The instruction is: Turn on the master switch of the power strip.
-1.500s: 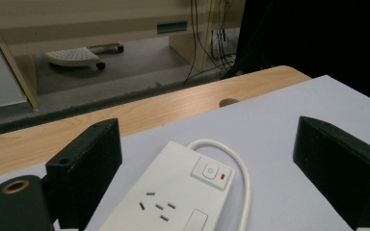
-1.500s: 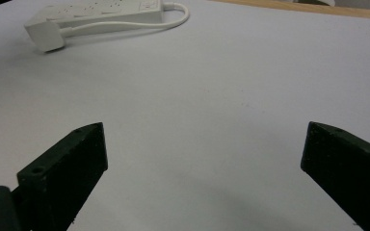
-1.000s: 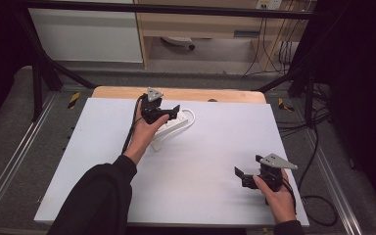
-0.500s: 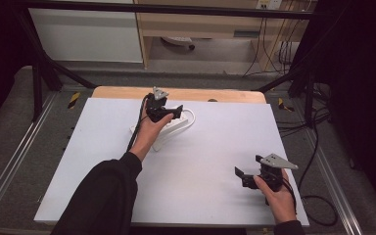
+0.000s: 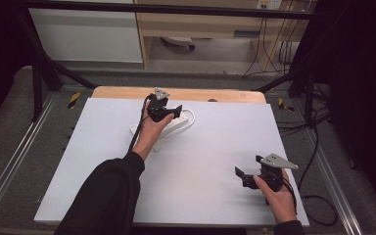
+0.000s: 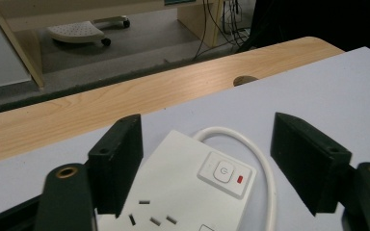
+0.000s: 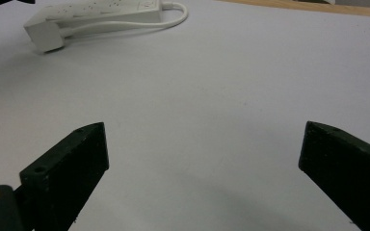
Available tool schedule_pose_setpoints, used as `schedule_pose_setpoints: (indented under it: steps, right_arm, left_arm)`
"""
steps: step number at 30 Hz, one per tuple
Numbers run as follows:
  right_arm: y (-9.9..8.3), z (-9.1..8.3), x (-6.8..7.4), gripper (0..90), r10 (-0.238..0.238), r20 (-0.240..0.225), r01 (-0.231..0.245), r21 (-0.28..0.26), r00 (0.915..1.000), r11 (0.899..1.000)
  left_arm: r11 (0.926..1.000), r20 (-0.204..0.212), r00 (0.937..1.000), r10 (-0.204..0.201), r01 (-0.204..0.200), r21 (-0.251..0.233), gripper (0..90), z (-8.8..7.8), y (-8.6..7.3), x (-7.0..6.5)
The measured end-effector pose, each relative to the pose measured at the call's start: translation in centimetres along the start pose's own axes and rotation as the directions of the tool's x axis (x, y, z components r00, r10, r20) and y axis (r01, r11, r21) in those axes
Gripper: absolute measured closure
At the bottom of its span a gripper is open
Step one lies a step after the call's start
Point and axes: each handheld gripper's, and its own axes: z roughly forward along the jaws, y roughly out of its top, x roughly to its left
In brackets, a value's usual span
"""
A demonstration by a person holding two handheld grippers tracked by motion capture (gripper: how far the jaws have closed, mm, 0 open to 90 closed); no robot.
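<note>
Power strip (image 6: 188,187) sits between the left gripper's (image 6: 207,163) jaws, which have just been closing and stand part open, one on each side of its switch end; the near-side jaw looks close to the casing, the other well clear, and neither clearly presses yet. To do this grip well, I judge the jaws should be centred across the strip's width so both pads meet the long sides together, just short of the power button (image 6: 223,171), so the switch is not pushed. The white cable (image 6: 250,144) loops out past the switch end and around toward the far jaw; that jaw should close on the casing, not on the cable. From above, the power strip (image 5: 169,126) lies at the far side of the worktop (image 5: 200,161), near its wooden edge (image 5: 127,93). The right gripper (image 5: 247,177) rests well apart from the strip, jaws wide open and empty, near the worktop's front corner.
</note>
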Motion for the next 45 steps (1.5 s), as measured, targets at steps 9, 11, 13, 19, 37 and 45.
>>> schedule_pose_setpoints:
  steps: [9,11,13,19,37,45]
  right_arm:
    - [0.0,-0.1,0.0,4.1,0.006,0.004,-0.005,-0.003,1.0,1.0]
    - [0.0,-0.1,-0.1,4.1,0.009,0.005,-0.009,-0.002,0.9999,1.0]
    - [0.0,-0.1,-0.1,4.1,0.006,0.004,-0.006,-0.003,1.0,1.0]
    - [0.0,-0.1,0.0,4.1,0.006,0.002,-0.006,-0.002,1.0,1.0]
    - [0.0,-0.2,-0.1,4.0,0.016,-0.001,-0.016,-0.003,0.9999,1.0]
    - [0.0,-0.3,-0.2,4.0,0.023,-0.003,-0.023,-0.008,0.9997,1.0]
  left_arm:
    - [0.9999,0.011,0.9999,-0.01,0.009,0.007,42.0,0.1,-0.1,0.1]
    - [0.9999,0.015,0.9998,-0.015,0.015,0.009,44.5,0.2,-0.1,0.1]
    - [0.9997,0.018,0.9996,-0.022,0.022,0.011,47.5,0.2,-0.1,0.2]
    - [0.9997,0.032,0.9994,-0.015,0.014,0.018,56.3,0.3,-0.1,0.0]
    - [0.9987,0.086,0.9962,-0.014,0.01,0.05,82.7,1.3,-0.6,-0.1]
    - [0.997,0.091,0.9952,-0.036,0.03,0.072,89.9,2.2,-1.0,0.2]
